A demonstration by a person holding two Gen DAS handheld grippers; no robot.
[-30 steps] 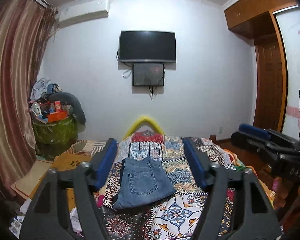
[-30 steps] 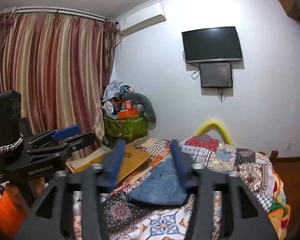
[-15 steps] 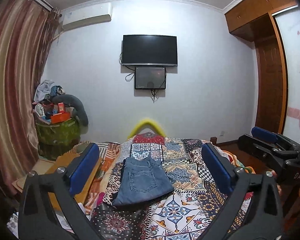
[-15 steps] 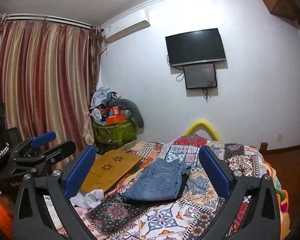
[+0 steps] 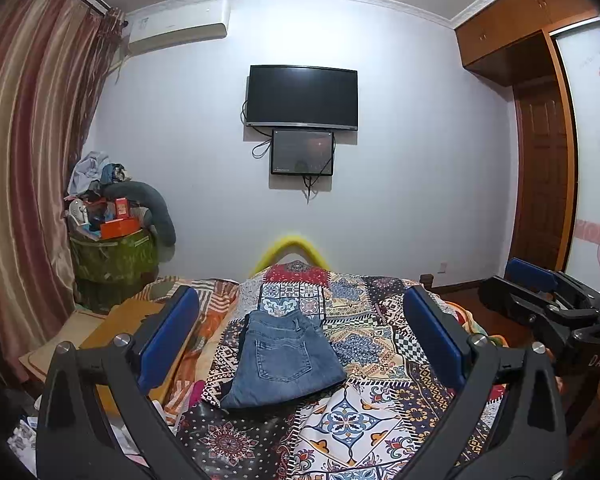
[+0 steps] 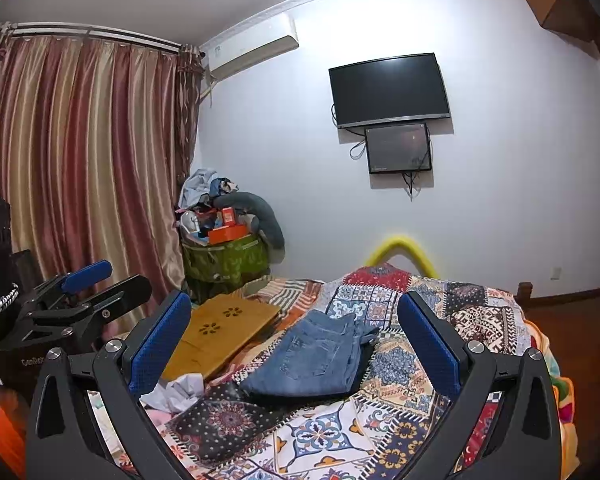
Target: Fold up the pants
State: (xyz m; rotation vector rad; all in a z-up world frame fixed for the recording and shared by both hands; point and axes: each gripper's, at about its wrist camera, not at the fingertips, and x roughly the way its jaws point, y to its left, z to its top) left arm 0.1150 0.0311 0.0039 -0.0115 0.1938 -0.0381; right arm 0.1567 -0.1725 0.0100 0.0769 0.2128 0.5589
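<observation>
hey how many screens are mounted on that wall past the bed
2. A large dark television hangs high on the white wall; a smaller dark screen sits directly beneath it, cables dangling below. Both appear off. None seems hidden.

Both grippers, left gripper and right gripper, have black angular arms, silver screws and blue textured pads

The jeans lie folded, legs tucked out of sight beneath the top layer. Bed cut off by the bottom edge in both views. Heap on the green bin: small items too jumbled to identify.
</observation>
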